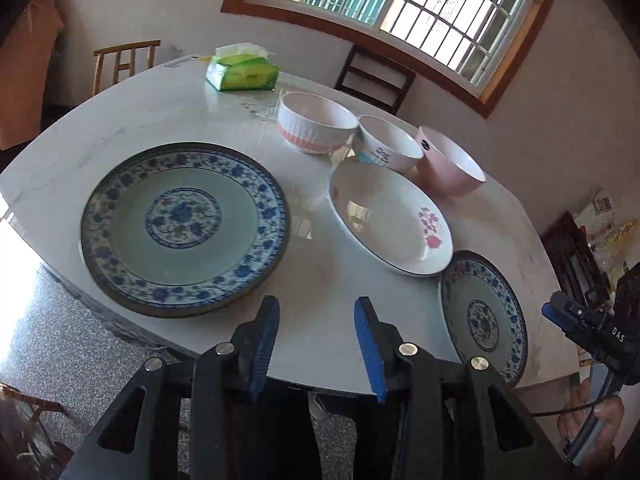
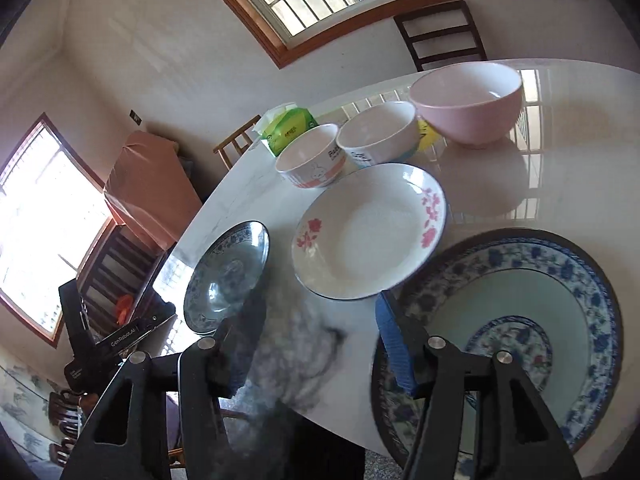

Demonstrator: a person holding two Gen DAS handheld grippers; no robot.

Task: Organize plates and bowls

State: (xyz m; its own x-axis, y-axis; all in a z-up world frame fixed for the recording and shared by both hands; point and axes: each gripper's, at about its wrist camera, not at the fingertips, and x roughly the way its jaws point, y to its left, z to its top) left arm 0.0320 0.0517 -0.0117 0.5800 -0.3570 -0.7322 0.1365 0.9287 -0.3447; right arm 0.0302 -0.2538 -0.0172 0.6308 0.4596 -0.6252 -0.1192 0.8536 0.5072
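Note:
On the white marble table (image 1: 168, 120) lie a large blue-patterned plate (image 1: 184, 226), a white plate with pink flowers (image 1: 390, 220) and a small blue-patterned plate (image 1: 484, 314). Behind them stand a white ribbed bowl (image 1: 316, 124), a white printed bowl (image 1: 390, 146) and a pink bowl (image 1: 450, 162). My left gripper (image 1: 316, 320) is open and empty, over the near table edge between the plates. My right gripper (image 2: 320, 332) is open and empty, its right finger over the rim of a blue-patterned plate (image 2: 516, 320). The flower plate (image 2: 368, 232) and the pink bowl (image 2: 468, 102) lie ahead.
A green tissue pack (image 1: 242, 72) lies at the table's far side. Wooden chairs (image 1: 124, 60) stand behind the table, under a barred window (image 1: 400, 0). A dark cabinet (image 1: 576, 256) stands to the right. The floor is speckled grey.

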